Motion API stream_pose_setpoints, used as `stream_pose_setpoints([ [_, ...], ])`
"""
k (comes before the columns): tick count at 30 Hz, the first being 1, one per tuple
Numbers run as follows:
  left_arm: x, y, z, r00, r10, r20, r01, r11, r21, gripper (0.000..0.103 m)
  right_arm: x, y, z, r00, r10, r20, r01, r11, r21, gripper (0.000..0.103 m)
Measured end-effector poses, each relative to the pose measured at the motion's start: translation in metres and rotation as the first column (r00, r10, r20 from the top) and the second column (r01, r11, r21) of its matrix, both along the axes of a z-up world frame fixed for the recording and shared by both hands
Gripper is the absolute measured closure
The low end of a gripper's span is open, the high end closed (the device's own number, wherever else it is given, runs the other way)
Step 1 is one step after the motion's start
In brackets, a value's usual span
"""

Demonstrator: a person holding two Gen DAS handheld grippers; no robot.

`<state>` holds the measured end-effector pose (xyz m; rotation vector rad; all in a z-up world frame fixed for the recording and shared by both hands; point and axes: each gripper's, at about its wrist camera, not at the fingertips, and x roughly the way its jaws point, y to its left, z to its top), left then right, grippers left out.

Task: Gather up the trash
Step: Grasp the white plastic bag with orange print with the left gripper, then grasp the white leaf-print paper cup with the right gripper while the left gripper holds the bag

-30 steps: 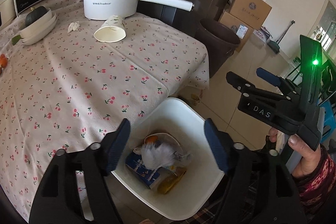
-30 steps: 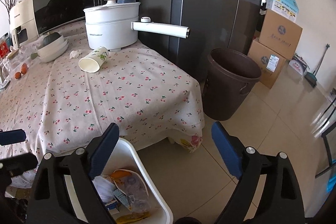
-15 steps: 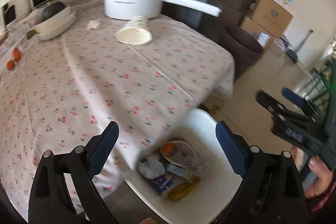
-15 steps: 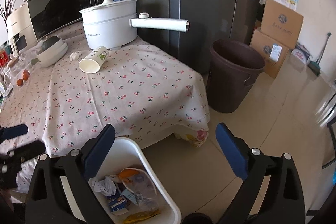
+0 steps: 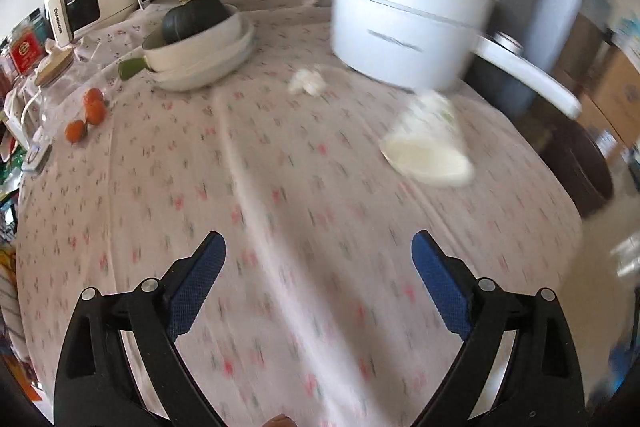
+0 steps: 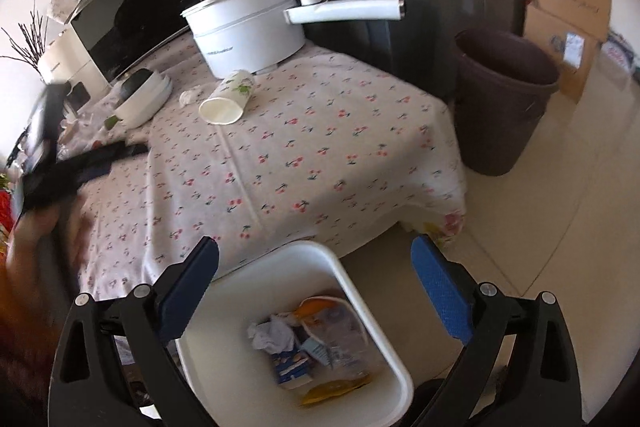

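Observation:
A tipped paper cup (image 5: 428,147) (image 6: 226,103) lies on the cherry-print tablecloth (image 5: 280,207) in front of a white pot (image 5: 404,31). A crumpled white tissue (image 5: 307,81) (image 6: 189,95) lies left of the cup. My left gripper (image 5: 318,283) is open and empty above the table, well short of both; it shows blurred in the right wrist view (image 6: 80,167). My right gripper (image 6: 314,287) is open and empty over a white bin (image 6: 240,367) holding several pieces of trash (image 6: 312,347).
Stacked white bowls with a dark squash (image 5: 196,39), small oranges (image 5: 86,115) and a glass jar (image 5: 52,67) stand at the table's left. A microwave (image 6: 144,15) is behind. A brown bin (image 6: 500,99), a fridge and cardboard boxes (image 6: 568,19) stand at the right.
My left gripper has swung from over the white bin to above the table, facing the cup and tissue. My right gripper has moved over the bin.

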<state>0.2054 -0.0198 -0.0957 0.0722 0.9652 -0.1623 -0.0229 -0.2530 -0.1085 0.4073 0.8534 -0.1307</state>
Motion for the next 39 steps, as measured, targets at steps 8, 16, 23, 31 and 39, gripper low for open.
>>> stream_pose_setpoints([
  [8,0.112,-0.018,-0.011,0.997,0.072,0.024,-0.073,0.997,0.039,0.013,0.01,-0.015,-0.016,0.998,-0.027,-0.053,0.032,0.994,0.106,0.009],
  [16,0.176,-0.039,-0.045,0.997,0.074,0.013,-0.075,0.992,0.1,0.016,0.026,-0.01,-0.025,0.997,-0.01,-0.082,0.023,0.986,0.165,0.009],
  [23,0.2,-0.042,-0.062,0.998,0.062,-0.024,-0.059,0.993,0.099,0.04,0.032,-0.006,-0.032,0.994,0.001,-0.107,0.018,0.985,0.172,0.009],
  [31,0.195,-0.035,-0.064,0.997,0.061,-0.052,-0.056,0.994,0.092,0.071,0.028,-0.003,-0.026,0.996,0.017,-0.092,0.0,0.983,0.184,0.009],
  [39,0.134,-0.01,-0.051,0.992,0.068,-0.108,-0.062,0.997,0.054,0.071,0.029,0.009,-0.019,0.996,0.036,-0.077,-0.026,0.992,0.127,0.009],
])
